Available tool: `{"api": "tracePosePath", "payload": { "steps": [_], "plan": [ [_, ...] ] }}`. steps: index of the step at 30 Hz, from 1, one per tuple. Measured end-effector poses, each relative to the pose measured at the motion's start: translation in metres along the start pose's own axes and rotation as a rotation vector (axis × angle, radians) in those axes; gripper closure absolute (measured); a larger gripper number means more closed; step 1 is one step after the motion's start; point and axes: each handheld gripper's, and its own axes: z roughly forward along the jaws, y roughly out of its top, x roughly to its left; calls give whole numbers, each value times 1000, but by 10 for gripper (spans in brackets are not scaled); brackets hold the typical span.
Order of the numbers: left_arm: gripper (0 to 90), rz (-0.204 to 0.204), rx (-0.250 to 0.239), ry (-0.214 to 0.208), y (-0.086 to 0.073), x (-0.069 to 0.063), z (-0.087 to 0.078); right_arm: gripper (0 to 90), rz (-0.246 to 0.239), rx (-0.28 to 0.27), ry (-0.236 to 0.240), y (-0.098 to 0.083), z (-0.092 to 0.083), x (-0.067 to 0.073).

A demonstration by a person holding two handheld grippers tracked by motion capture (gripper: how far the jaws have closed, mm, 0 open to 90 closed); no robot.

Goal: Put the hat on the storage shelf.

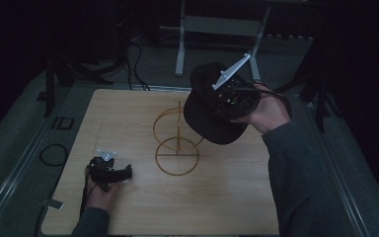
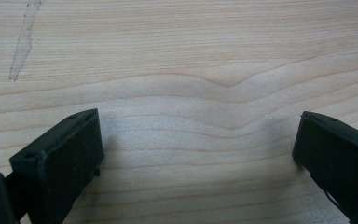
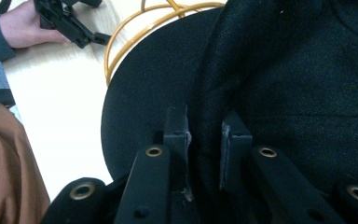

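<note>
My right gripper (image 3: 204, 140) pinches cap (image 1: 208, 106) fabric, held above counter's (image 1: 227, 197) far right, beside wire stand (image 1: 176, 139). Left gripper (image 1: 109, 170) rests near-left, jaws wide, empty. Next, likely: lower cap onto stand's top ring.

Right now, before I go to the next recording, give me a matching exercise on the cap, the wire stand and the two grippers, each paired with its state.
1. cap
2. wire stand
3. left gripper
4. right gripper

a. open, low over bare wood
b. gold, standing on the table
c. shut on fabric
d. black, held up in the air

Pairs: 1-d, 2-b, 3-a, 4-c
</note>
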Motion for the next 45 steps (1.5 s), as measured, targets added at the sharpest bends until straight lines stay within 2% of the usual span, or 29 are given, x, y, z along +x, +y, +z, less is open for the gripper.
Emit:
{"api": "tracePosePath", "payload": {
  "steps": [19, 33, 45],
  "plan": [
    [12, 7, 3, -5, 1, -1, 1, 771, -36, -16, 34, 18, 1, 11],
    [12, 9, 3, -4, 1, -1, 1, 770, -70, -21, 65, 31, 10, 22],
    [12, 10, 3, -8, 1, -2, 1, 769, -107, -5, 84, 41, 20, 34]
  ]
}}
